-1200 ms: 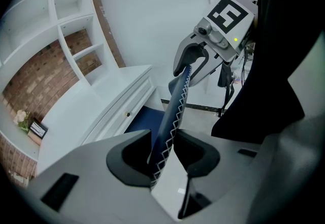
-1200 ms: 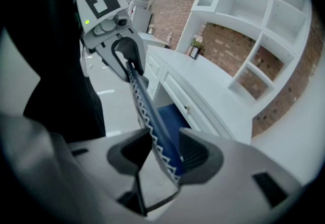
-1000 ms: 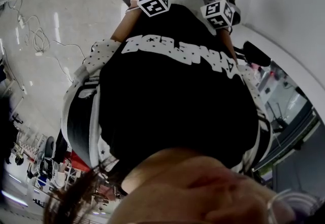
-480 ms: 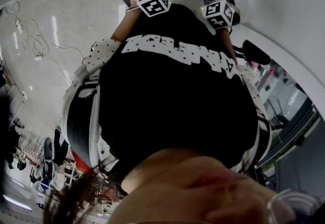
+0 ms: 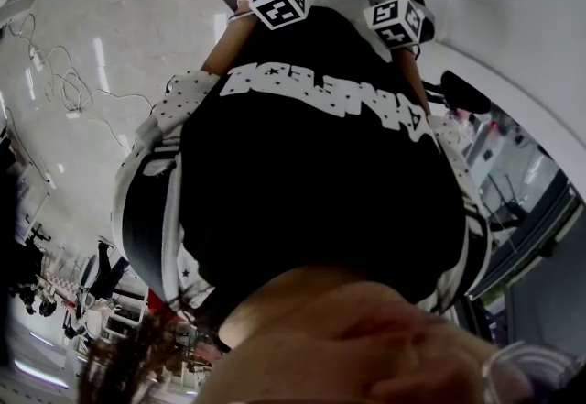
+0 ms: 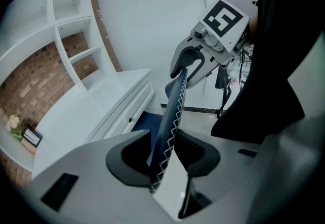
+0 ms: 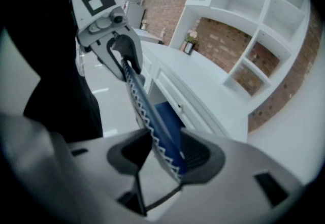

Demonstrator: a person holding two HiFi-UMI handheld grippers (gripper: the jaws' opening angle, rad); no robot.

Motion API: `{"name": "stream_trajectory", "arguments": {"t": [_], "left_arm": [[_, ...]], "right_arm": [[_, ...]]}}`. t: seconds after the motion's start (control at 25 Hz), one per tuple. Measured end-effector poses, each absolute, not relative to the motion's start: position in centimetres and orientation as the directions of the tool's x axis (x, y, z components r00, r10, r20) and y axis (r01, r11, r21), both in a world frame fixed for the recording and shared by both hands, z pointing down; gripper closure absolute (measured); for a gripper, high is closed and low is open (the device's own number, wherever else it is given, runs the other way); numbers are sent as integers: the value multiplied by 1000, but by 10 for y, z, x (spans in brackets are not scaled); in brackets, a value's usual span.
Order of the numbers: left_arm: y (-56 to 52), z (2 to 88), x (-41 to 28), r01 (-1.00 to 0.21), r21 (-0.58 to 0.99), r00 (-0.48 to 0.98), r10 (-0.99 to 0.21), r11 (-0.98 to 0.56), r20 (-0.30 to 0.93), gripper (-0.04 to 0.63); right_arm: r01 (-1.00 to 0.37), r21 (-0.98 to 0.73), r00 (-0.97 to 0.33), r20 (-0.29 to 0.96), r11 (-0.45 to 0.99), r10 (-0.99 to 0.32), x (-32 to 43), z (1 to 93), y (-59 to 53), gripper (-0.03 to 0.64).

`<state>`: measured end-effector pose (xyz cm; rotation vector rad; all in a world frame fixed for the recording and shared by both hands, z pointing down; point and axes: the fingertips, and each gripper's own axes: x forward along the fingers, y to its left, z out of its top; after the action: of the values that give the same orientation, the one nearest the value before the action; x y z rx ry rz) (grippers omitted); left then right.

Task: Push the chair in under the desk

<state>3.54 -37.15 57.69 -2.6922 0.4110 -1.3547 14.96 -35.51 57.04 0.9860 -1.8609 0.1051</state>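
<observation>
left gripper (image 6: 162,159) and right gripper (image 7: 165,154) each have their jaws closed on the stitched top edge of the chair (image 6: 171,111) back; that edge runs straight from one gripper to the other. the desk (image 6: 118,90) lies just beyond and below it. judged: a push squarely toward the desk, both hands equally placed.

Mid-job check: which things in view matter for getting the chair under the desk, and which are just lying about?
In the job: blue chair back with white zigzag stitching, clamped by left gripper and right gripper; white desk with drawers.
Lying about: white wall shelves; small framed card; pale flowers; white floor cables.
</observation>
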Motion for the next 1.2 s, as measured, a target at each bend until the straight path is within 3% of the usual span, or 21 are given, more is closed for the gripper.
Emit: {"name": "stream_trajectory", "arguments": {"t": [1.2], "left_arm": [[-438,584,26,-275,-231,514,-346,-933,785,414]], "right_arm": [[-611,327,-236,794,721,-560,142,577,-420,433]]}}
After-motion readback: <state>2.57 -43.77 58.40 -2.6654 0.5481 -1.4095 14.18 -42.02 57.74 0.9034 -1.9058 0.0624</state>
